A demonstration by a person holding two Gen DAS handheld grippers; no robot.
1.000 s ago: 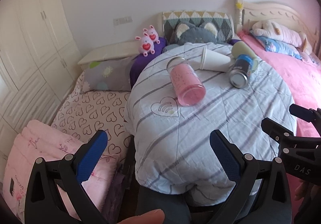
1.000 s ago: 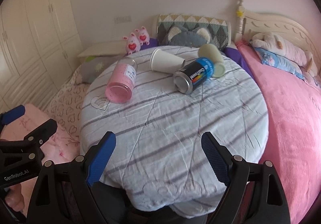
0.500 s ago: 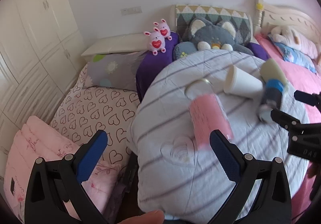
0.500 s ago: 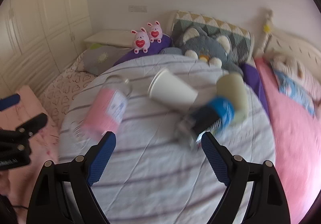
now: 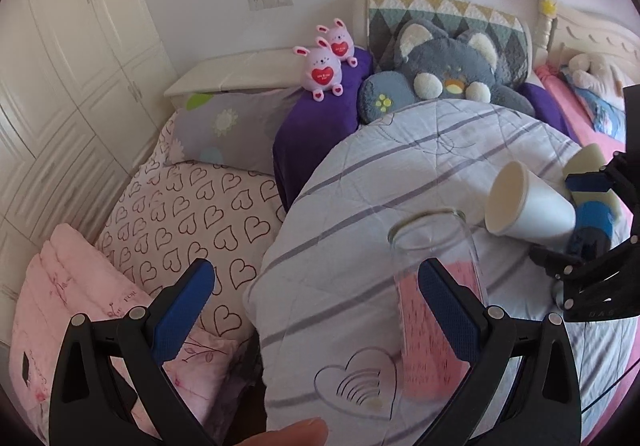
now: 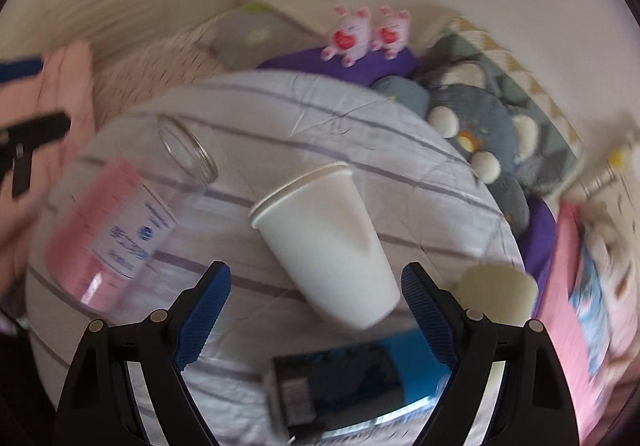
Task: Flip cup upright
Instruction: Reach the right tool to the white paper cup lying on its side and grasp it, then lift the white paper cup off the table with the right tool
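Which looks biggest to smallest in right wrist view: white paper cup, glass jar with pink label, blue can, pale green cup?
1. glass jar with pink label and white paper cup: alike, no ranking
2. blue can, partly hidden, nearest camera, unsure
3. pale green cup

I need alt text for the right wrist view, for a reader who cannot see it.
A white paper cup lies on its side on a round table under a striped cloth, between the open blue jaws of the right gripper. A pink-labelled glass jar lies at left, a blue can nearest; the image is motion-blurred.

Grey cat plush [image 5: 444,78] and two pink bunnies [image 5: 328,62] behind striped quilt [image 5: 360,182]
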